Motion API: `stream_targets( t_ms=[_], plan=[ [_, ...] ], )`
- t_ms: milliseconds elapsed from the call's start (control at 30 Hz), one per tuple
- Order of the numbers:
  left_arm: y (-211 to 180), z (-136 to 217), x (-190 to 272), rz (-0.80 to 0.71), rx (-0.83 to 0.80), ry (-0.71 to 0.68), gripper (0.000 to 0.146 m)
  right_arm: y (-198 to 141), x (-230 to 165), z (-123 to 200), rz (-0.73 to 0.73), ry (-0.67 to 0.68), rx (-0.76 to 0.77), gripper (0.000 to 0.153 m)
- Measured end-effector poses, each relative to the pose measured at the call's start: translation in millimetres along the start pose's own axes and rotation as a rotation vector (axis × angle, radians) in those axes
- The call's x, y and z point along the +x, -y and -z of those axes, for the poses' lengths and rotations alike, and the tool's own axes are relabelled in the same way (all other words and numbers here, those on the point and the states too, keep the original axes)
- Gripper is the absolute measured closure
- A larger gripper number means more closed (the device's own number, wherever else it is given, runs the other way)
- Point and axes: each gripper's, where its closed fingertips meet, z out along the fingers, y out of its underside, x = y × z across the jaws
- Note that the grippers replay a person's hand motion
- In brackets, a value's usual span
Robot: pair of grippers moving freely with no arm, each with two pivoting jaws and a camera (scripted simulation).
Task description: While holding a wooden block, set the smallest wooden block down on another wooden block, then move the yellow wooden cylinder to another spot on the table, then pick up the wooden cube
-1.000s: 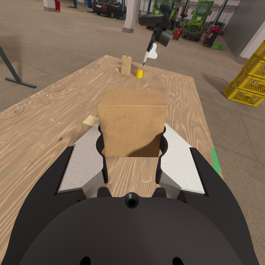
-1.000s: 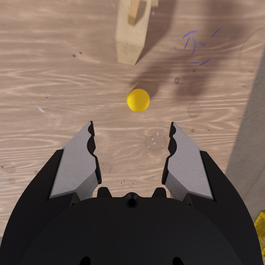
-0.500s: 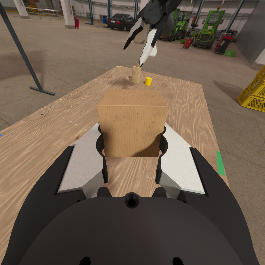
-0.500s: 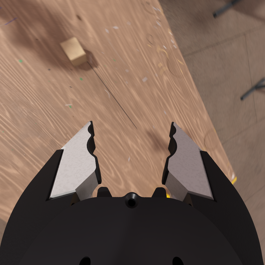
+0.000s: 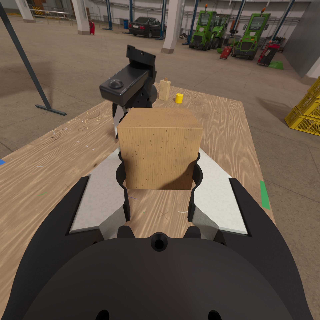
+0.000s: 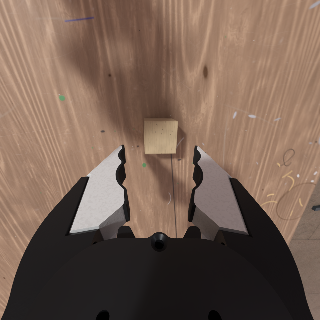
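Left gripper [image 5: 159, 155] was clamped on the big wooden cube [image 5: 160, 147], above the table [image 5: 52, 173]. Only that view showed the tall pegged block [image 5: 164, 90] and yellow cylinder [image 5: 179, 98] at the far end. Right gripper [image 6: 159, 147] was spread wide, hovering over the small pale block [image 6: 160, 136], not touching; the cube hid that block in the left view.

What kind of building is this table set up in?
Most likely a large industrial hall or vehicle workshop: green tractors and a dark car are parked on a wide concrete floor, with stacked yellow crates beside the plywood table.
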Motion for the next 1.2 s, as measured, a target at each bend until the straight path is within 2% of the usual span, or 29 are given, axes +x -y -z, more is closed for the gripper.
stream_targets(
  t_ms=[167, 233, 267, 367, 467, 533, 667, 733, 800, 867, 967, 1200],
  plan=[
    [-1.9, -3.8, 2.0, -0.003, -0.012, -0.009, 0.068, -1.5, 2.4, -25.9, 0.001, 0.037, -0.083, 0.085],
    [-2.4, -4.6, 3.2, -0.006, -0.017, -0.011, 0.068, -3.9, -0.4, -31.4, -0.03, 0.088, -0.114, 0.107],
    [-2.5, -4.6, 3.7, -0.009, -0.019, -0.011, 0.068, -4.9, 1.1, -30.2, -0.057, 0.085, -0.118, 0.108],
    [-1.8, -3.8, 4.2, -0.012, -0.014, -0.01, 0.068, -13.5, 13.1, -5.6, -0.143, 0.019, -0.103, 0.108],
    [-2.7, -4.6, 4.1, -0.006, -0.016, -0.014, 0.068, -41.2, 28.6, 47.5, -0.32, -0.054, -0.049, 0.108],
    [-4.2, -6.5, 4.8, -0.005, -0.023, -0.017, 0.068, -79.2, 38.7, 90.8, -0.474, -0.127, -0.035, 0.108],
    [-6.7, -12.6, 7.4, -0.008, -0.039, -0.028, 0.068, -187.6, 41.5, 173.2, -0.85, -0.263, -0.033, 0.108],
    [-8.2, -16.2, 8.9, -0.009, -0.049, -0.035, 0.068, -246.1, 32.3, 201.7, -1.052, -0.311, -0.022, 0.108],
    [-9.5, -19.9, 10.5, -0.012, -0.059, -0.039, 0.068, -299.6, 18.7, 215.5, -1.208, -0.345, -0.024, 0.108],
    [-10.4, -23.5, 12.8, -0.014, -0.067, -0.045, 0.068, -343.0, 5.1, 213.4, -1.333, -0.347, -0.013, 0.108],
    [-12.6, -29.0, 16.8, -0.017, -0.08, -0.053, 0.068, -385.9, -9.6, 188.3, -1.455, -0.304, -0.004, 0.108],
    [-17.5, -35.4, 22.4, -0.028, -0.106, -0.06, 0.068, -421.1, -12.6, 123.3, -1.542, -0.302, 0.01, 0.108]
  ],
)
